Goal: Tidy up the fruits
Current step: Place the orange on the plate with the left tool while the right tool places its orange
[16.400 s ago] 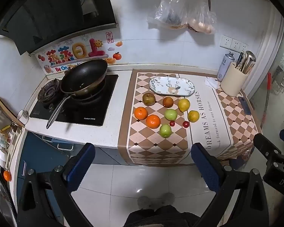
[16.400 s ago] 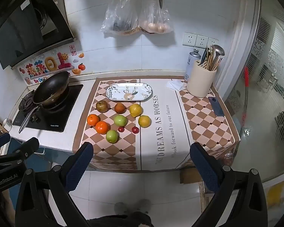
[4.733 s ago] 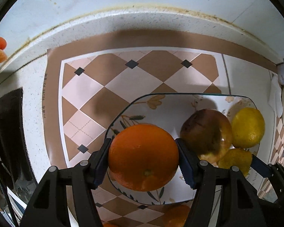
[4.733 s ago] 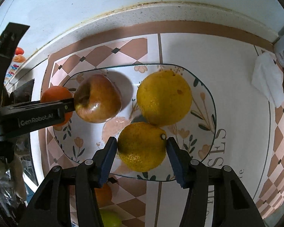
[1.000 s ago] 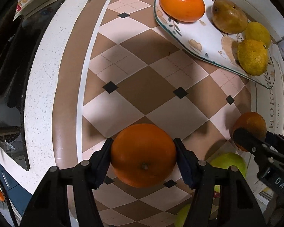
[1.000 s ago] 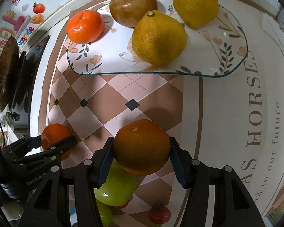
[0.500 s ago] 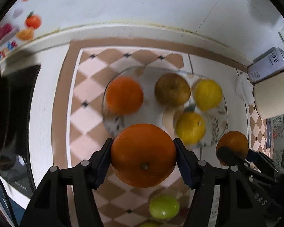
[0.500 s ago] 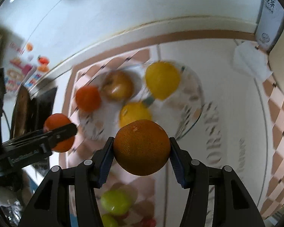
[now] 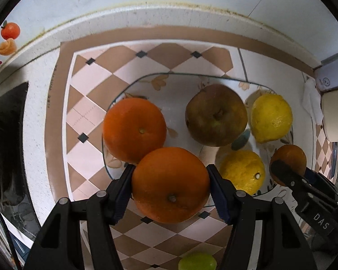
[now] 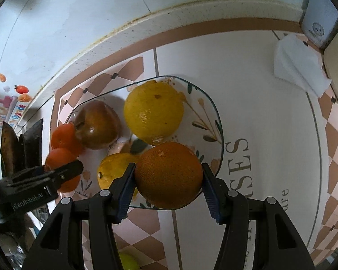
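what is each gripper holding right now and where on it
The left gripper clamps a bright round orange by its opposite sides, stem end facing the camera. The right gripper clamps a darker orange-brown round fruit by its sides.

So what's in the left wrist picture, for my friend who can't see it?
The left gripper holds a round bright orange between its blue fingers, above a flowery oval plate. The plate carries another orange, a brown apple and two yellow lemons.
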Demonstrator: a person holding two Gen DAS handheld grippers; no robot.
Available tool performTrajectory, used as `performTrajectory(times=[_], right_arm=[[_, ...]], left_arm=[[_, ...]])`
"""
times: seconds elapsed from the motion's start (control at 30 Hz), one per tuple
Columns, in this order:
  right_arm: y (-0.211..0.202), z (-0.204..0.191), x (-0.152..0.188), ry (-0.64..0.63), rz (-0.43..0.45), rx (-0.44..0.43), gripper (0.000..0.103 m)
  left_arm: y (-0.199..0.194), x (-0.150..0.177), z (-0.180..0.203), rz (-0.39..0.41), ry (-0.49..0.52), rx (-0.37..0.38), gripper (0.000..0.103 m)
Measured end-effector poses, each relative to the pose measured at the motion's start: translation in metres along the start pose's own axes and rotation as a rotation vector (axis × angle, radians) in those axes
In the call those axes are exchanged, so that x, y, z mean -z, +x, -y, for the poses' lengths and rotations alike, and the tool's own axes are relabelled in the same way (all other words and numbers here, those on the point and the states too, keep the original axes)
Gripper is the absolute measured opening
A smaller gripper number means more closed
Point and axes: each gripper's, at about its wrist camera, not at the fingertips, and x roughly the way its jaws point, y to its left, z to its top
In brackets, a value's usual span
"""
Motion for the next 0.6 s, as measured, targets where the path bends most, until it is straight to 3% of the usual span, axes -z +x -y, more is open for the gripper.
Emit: performTrajectory(times=[0.07, 0.13, 0.23, 0.3, 0.37, 0.4, 0.43, 0.47, 0.6], right_arm=[[0.007, 0.002, -0.003, 0.013, -0.021, -0.013, 0.061], [0.009, 0.003, -0.004, 0.026, -0.027, -0.024, 0.077], [0.004, 0.002, -0.004, 0.014, -0.013, -0.005, 0.080], [0.000, 0.002, -0.004, 0.009, -0.015, 0.009, 0.092], [-0.003, 0.000, -0.003, 0.000, -0.012, 0.033, 0.096], [-0.005, -0.002, -0.003, -0.012, -0.009, 0.059, 0.096], [-0.007, -0.004, -0.001, -0.023, -0.007, 0.082, 0.096], [-0.008, -0.005, 0.000, -0.035, -0.005, 0.100, 0.096], [-0.014, -0.012, 0.009, -0.078, -0.005, 0.151, 0.096]], left_arm=[[0.004, 0.001, -0.002, -0.010, -0.014, -0.001, 0.061], [0.005, 0.001, -0.004, -0.013, -0.022, -0.001, 0.061], [0.007, 0.003, -0.009, -0.012, -0.039, -0.003, 0.061], [0.008, 0.004, -0.013, -0.011, -0.045, -0.007, 0.061], [0.009, 0.005, -0.017, -0.004, -0.047, -0.012, 0.063], [0.008, 0.007, -0.018, 0.003, -0.047, -0.030, 0.068], [0.007, 0.008, -0.019, 0.016, -0.046, -0.035, 0.088], [0.005, 0.009, -0.021, 0.028, -0.047, -0.030, 0.099], [-0.007, 0.014, -0.027, 0.055, -0.054, -0.036, 0.099]])
